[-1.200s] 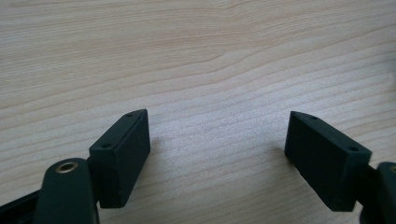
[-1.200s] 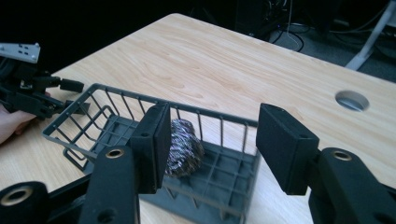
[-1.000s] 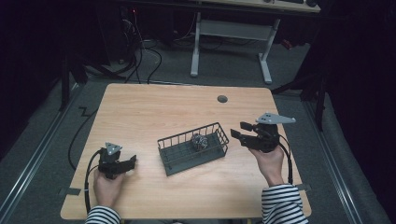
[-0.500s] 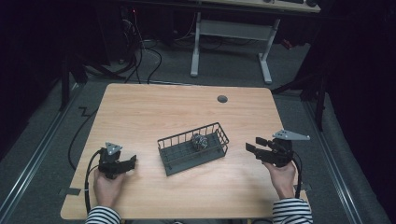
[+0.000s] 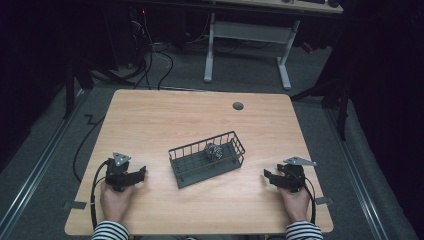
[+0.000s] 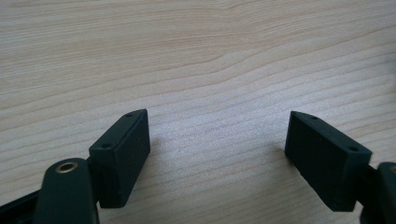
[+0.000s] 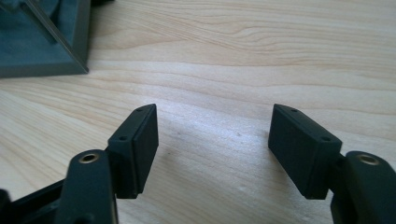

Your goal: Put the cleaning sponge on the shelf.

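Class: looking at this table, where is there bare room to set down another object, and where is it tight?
Bare wood runs behind the wire basket up to the grommet hole, and between the basket and each tool, left and right. The middle is tight: there the basket holds a patterned ball.

A light wooden table (image 5: 165, 120) with a round grommet hole (image 5: 238, 106) near its far edge stands on grey carpeted floor (image 5: 45, 150). Beyond it, a white-legged desk frame (image 5: 247, 37) sits in a dim room, with black cables (image 5: 150, 55) trailing across the floor. The surroundings on both sides fall into deep shadow; only the tabletop is well lit.
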`<state>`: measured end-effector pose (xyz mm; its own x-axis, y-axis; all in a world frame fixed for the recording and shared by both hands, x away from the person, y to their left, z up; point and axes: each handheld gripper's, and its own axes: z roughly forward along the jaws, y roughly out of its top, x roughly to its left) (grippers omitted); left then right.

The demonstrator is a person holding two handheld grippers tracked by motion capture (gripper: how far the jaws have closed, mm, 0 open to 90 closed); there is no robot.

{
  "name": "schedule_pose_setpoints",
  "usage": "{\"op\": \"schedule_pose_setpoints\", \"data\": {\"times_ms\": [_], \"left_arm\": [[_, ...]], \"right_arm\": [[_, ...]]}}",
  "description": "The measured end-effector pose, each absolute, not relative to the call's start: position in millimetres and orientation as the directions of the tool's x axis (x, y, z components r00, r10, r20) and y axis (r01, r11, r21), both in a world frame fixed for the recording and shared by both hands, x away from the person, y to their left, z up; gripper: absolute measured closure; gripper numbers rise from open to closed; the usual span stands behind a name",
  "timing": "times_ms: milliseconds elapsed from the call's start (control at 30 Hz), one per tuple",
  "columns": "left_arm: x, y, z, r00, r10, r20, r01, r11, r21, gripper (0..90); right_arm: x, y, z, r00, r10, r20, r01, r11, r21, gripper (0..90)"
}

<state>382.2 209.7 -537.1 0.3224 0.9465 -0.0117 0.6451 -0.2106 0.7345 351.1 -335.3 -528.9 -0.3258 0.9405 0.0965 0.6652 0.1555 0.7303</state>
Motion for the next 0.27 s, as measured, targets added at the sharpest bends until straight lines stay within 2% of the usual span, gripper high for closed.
{"op": "schedule_pose_setpoints", "data": {"times_ms": [167, 267], "left_arm": [[382.3, 209.9, -537.1, 0.324, 0.946, -0.01, 0.644, -0.213, 0.734, 22.8], [382.3, 209.8, -537.1, 0.324, 0.946, -0.01, 0.644, -0.213, 0.735, 22.7]], "right_arm": [[349.3, -324.6, -530.5, -0.314, 0.949, -0.025, 0.647, 0.233, 0.726, 34.1], [349.6, -324.1, -530.6, -0.306, 0.952, -0.019, 0.652, 0.224, 0.725, 32.9]]}}
